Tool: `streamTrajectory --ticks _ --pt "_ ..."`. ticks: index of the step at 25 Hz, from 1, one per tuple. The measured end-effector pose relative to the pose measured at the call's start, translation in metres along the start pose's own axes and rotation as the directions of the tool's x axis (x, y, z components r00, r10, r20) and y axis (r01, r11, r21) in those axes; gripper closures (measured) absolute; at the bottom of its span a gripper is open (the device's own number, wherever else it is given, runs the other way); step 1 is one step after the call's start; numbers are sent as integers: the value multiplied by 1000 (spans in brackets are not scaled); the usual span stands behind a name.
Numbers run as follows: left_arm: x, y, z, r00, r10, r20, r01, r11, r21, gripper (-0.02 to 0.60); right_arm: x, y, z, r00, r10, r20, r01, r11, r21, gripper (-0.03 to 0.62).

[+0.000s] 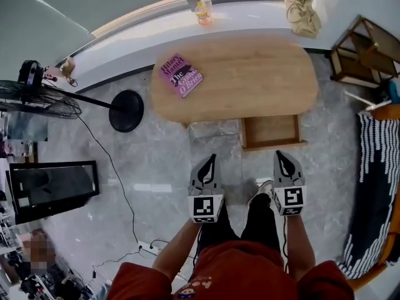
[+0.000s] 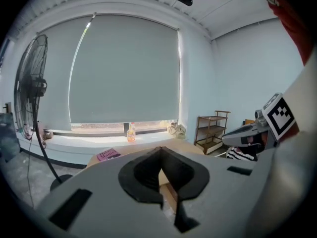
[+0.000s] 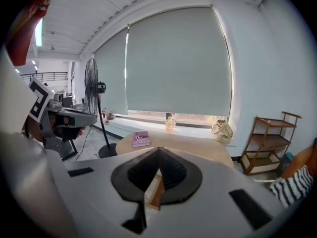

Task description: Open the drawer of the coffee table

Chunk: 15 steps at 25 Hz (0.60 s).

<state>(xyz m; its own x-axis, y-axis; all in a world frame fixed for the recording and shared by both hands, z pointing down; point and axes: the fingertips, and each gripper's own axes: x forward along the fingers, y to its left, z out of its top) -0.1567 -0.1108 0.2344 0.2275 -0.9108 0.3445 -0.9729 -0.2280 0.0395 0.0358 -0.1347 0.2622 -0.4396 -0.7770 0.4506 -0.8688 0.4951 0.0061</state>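
Head view, read from the left: a fan (image 1: 37,99) is stood left of the bench (image 1: 250,74), its base (image 1: 125,110) just off the bench's left end, where it is kept out of the drawer's path. A book (image 1: 180,74) is laid on the bench's left end, and a bottle (image 1: 203,10) is kept on the sill (image 1: 156,30) behind the bench. The drawer (image 1: 270,132) is seen pulled out from under the bench's near edge, right of centre, with its inside exposed; the task is judged done. A bag (image 1: 303,14) is propped behind the bench's right end, and a shelf (image 1: 362,49) is set to the bench's right.

The left gripper (image 1: 211,160) and the right gripper (image 1: 281,156) are held side by side on the near side of the bench, apart from the drawer front and touching nothing. In each gripper view the jaws are seen pressed together with nothing between them. Both are probably held back and closed because no further pull is called for, so the drawer is left unobstructed.
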Motion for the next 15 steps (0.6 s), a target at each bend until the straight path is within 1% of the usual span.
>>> streamTrajectory --ticks 4,6,10,15 --pt "-23 8 38 999 10 34 -9 1000 -16 575 -22 3 44 999 -22 27 21 999 34 597" --pt "-32 13 54 999 24 42 -23 1000 -17 575 -31 5 63 999 -33 40 31 999 35 597" --pt "-54 22 90 997 46 61 -45 999 -7 575 -50 8 102 996 -44 79 44 999 -1 597" --pt "-76 30 143 987 63 148 -66 998 16 575 -70 12 163 985 -50 164 59 997 -49 597"
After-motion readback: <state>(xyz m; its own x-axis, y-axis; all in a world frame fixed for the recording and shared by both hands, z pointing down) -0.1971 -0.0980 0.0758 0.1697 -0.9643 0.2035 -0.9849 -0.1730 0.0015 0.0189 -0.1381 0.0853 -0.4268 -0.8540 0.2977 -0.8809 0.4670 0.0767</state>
